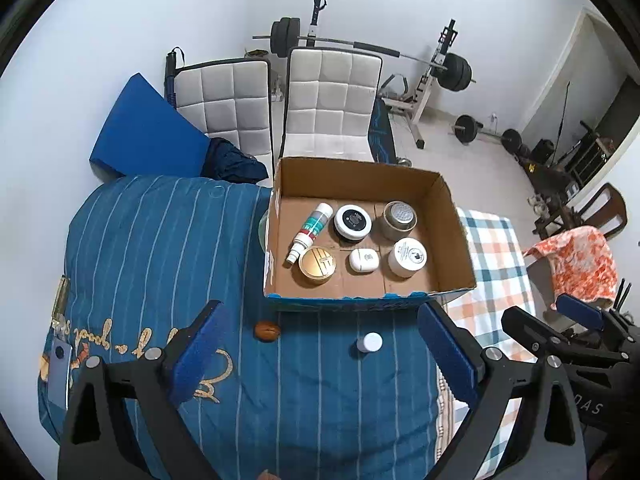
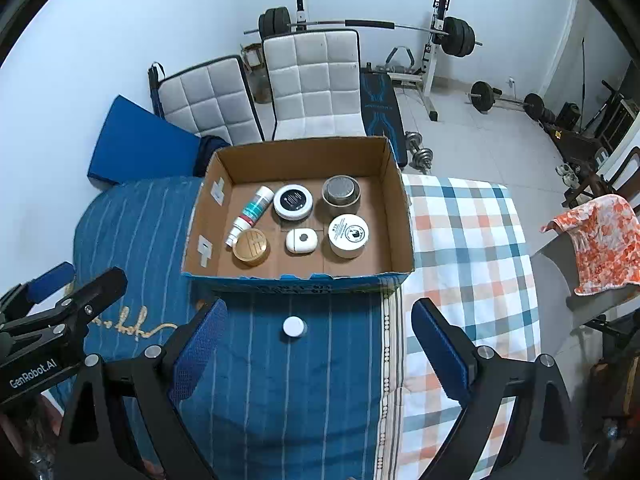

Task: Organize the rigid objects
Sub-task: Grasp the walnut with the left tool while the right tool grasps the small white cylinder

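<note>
1. While both grippers hang above the blue striped cloth (image 1: 160, 248), the left gripper (image 1: 320, 344) has its jaws spread wide and holds nothing; the right gripper (image 2: 318, 338) is equally wide and bare.
2. Just ahead sits the cardboard box (image 2: 402, 216), its near wall standing between the grippers and what lies inside.
3. Inside lie a spray bottle (image 2: 252, 214) on its side, a black-lidded jar (image 2: 293, 201), a metal tin (image 2: 341, 194), a gold compact (image 2: 251, 246), a white case (image 2: 301, 241) and a white jar (image 2: 348, 235), close together.
4. On the cloth outside the box, a small white-capped bottle (image 2: 294, 328) stands between the right gripper's fingers in its view, untouched.
5. A walnut (image 1: 266, 331) rests near the box's front left corner.
6. A checked cloth (image 2: 468, 248) adjoins on the right; two white padded chairs (image 1: 332, 104) stand behind the box.
</note>
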Demonstrator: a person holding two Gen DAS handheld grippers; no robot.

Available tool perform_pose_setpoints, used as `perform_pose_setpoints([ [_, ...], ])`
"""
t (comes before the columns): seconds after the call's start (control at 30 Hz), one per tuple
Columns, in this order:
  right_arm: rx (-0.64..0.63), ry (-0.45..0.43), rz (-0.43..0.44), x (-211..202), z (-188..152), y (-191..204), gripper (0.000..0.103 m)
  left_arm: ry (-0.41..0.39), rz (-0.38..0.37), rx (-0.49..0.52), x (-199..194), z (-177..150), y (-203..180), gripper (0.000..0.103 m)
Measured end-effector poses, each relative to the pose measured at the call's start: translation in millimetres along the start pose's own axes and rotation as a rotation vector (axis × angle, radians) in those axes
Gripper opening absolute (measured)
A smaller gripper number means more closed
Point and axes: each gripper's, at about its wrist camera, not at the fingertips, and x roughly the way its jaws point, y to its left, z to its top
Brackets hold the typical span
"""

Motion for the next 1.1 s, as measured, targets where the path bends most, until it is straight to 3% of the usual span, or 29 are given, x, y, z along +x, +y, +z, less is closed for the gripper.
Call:
perform_pose_setpoints([
  [0.23,0.011,-0.035,0.010,-14,0,-2,0.096,-0.034,-0.010,-0.009,-14,1,1,0.097],
  [0.43,0.027,-0.001,0.033,3,2,-4,0.096,-0.009,-0.010,-0.007,-1,2,1,0.097],
  [0.67,0.070,0.207,0.089,104,-14,-11,0.096,0.095,0.077,-0.037,62,-12,23,0.097],
  [0.87,0.106,0.372,0.116,207,-44,-7,0.095,0.291,0.119,-0.105,157,-43,54,0.097],
  [1.07,0.062,0.462,0.090,264,-59,11,0.081,0.382,0.118,-0.130,215,-62,71,0.097],
  [1.1,0.057,0.473,0.084,274,-62,13,0.074,0.388,0.118,-0.133,219,-63,72,0.097],
])
